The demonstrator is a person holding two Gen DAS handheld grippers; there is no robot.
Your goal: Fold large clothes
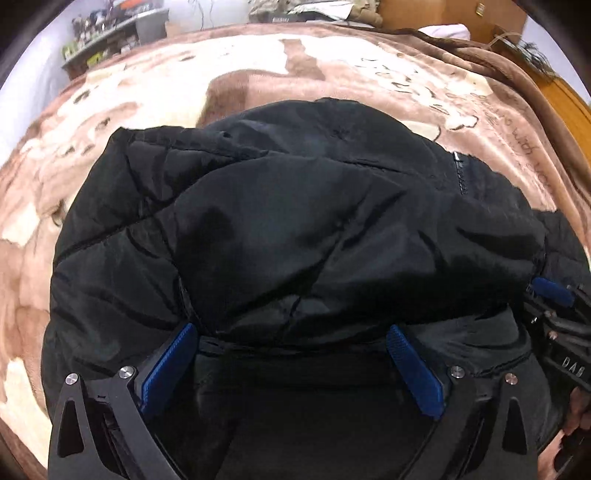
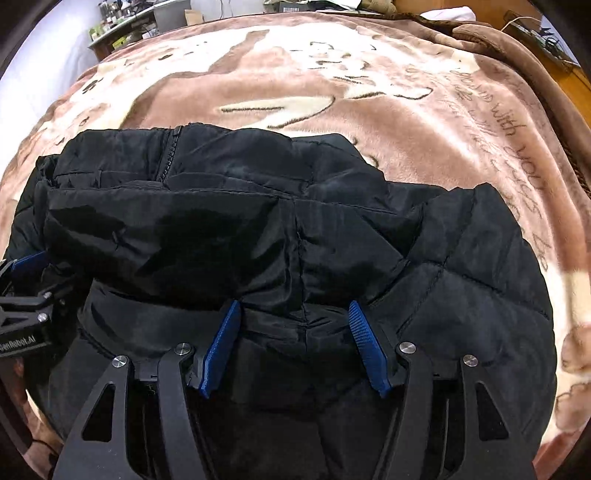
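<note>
A black quilted puffer jacket [image 1: 295,229] lies bunched on a brown and cream blanket [image 1: 258,66]; it also fills the right wrist view [image 2: 280,229]. Its zipper [image 1: 460,173] shows at the right, and in the right wrist view [image 2: 170,155] at the upper left. My left gripper [image 1: 291,330] is open, its blue pads [image 1: 166,369] spread wide against the near fold of the jacket. My right gripper [image 2: 293,306] is open too, its blue pads [image 2: 369,347] resting on the near fold. Each gripper shows at the edge of the other's view: the right one [image 1: 554,295] and the left one [image 2: 26,291].
The blanket [image 2: 332,74] covers a bed. A cluttered shelf [image 1: 107,40] stands at the far left. A wooden bed frame or cabinet [image 1: 569,103] runs along the far right. Cables [image 2: 539,29] lie at the far right corner.
</note>
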